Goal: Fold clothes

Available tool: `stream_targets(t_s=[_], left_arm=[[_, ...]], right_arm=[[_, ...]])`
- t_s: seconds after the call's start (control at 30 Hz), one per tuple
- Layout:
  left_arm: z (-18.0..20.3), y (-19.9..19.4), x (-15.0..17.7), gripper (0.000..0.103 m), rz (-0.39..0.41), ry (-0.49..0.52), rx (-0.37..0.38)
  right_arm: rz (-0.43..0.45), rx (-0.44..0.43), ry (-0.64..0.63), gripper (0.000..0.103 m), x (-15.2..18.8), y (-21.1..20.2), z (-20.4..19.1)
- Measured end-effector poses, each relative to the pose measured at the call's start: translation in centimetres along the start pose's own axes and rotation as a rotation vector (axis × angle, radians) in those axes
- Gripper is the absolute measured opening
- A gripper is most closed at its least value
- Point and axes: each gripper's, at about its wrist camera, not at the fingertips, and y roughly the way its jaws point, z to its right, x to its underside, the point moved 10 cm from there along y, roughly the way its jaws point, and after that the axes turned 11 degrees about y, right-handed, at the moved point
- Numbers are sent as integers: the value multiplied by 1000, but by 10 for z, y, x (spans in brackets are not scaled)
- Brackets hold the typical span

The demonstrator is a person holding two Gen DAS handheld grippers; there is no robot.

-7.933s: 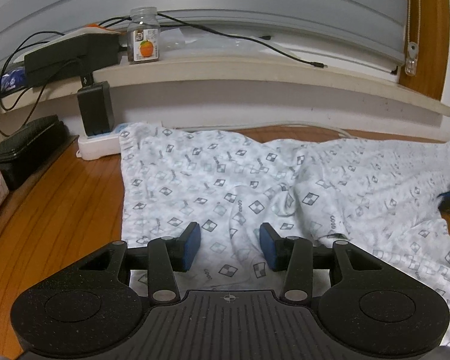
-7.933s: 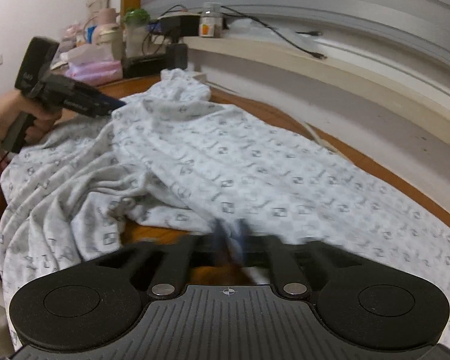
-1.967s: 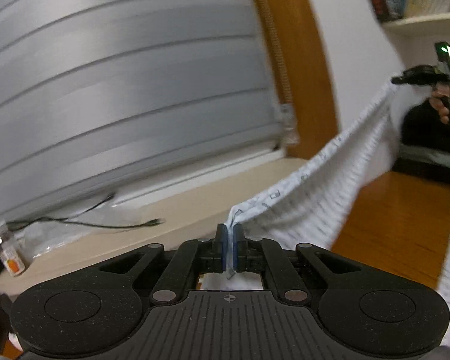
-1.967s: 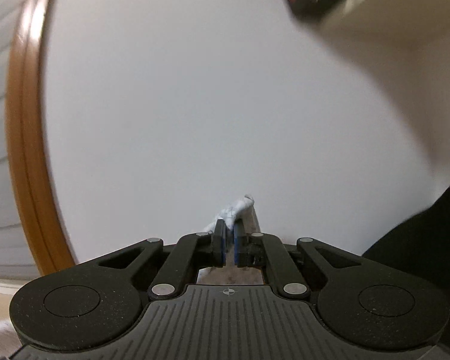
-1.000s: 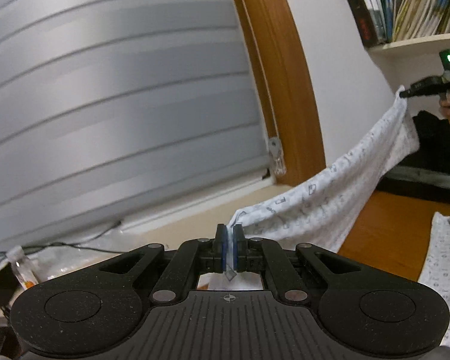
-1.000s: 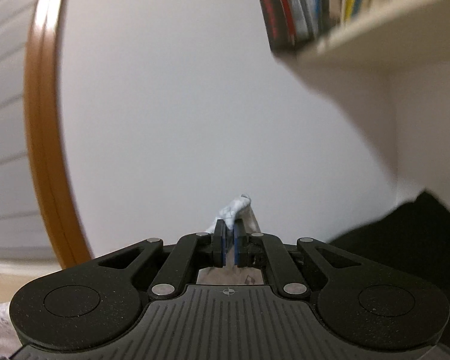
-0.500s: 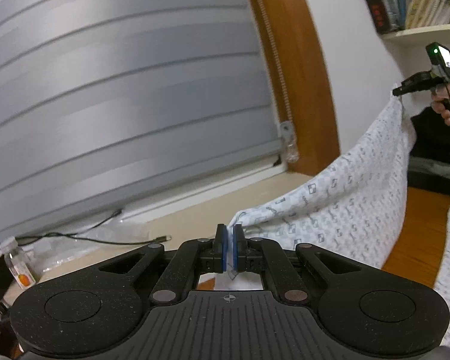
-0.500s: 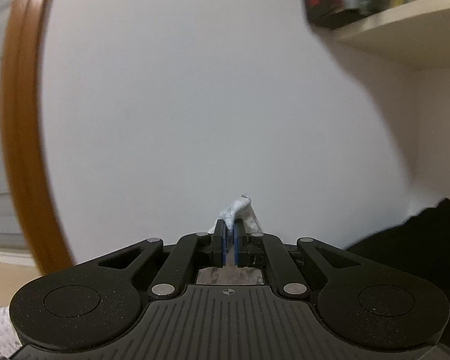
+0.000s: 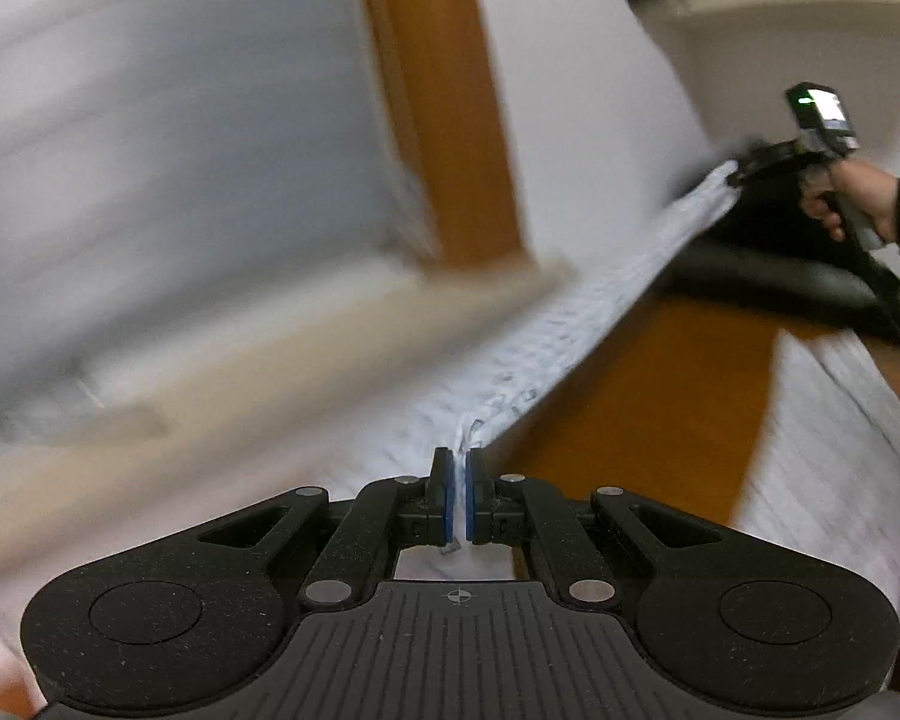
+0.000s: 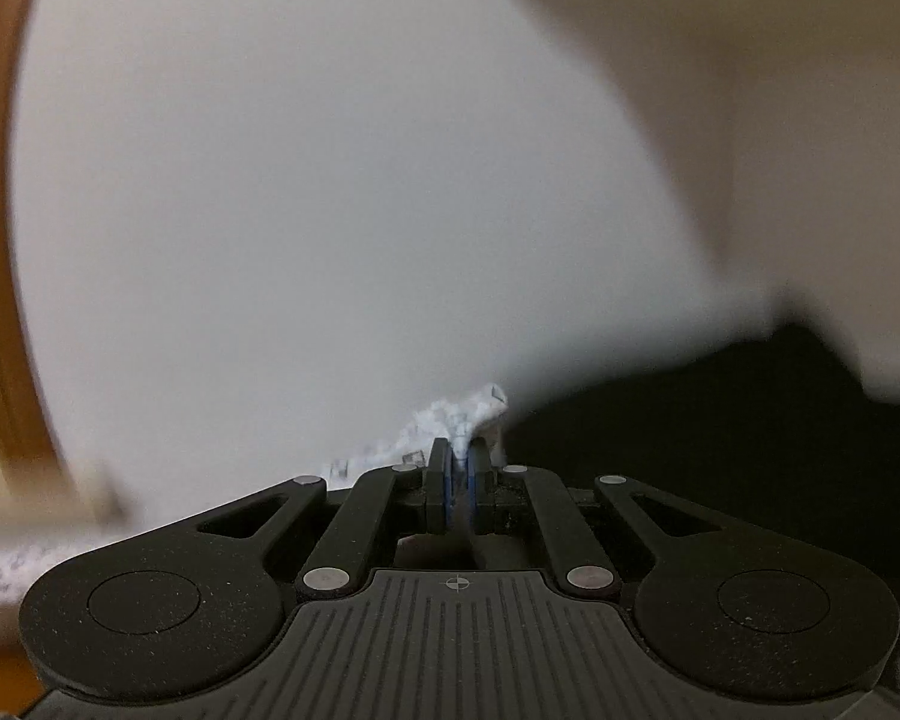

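While both grippers pinch the same patterned white garment (image 9: 594, 312), it hangs stretched between them above a wooden tabletop (image 9: 648, 408): the left gripper (image 9: 459, 501) has its blue pads pressed together on one corner of the cloth, and in the left wrist view the taut edge runs up and to the right to the right gripper (image 9: 744, 174), carried by the person's hand (image 9: 858, 204). Seen from its own camera, the right gripper (image 10: 459, 492) is likewise clamped on a bunched tuft of the fabric (image 10: 450, 420), with a pale wall behind and something dark to the right that cannot be made out. More of the garment (or a second layer of it; the blur makes this hard to tell) lies on the table at the right edge (image 9: 834, 450). Both views are smeared by motion, so fine detail is lost. The step in hand looks like laying the stretched edge down flat for a fold. The main risk, as I judge it, is that each grip holds only a small bite of thin cloth; a jerk or uneven pull between the two hands could slip a corner free, letting the cloth collapse in a heap. Lowering one side ahead of the other could also set the edge down skewed or trap a wrinkle beneath it.
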Motion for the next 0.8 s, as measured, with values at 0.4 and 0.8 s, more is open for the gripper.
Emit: stream_targets(t_s=[0.4, 0.8], left_arm=[[9, 4, 16, 7, -60, -60, 114], [6, -2, 22, 7, -81, -76, 123]], right_arm=[[-203, -146, -80, 35, 78, 17, -67], [-276, -441, -277, 36, 137, -31, -211]])
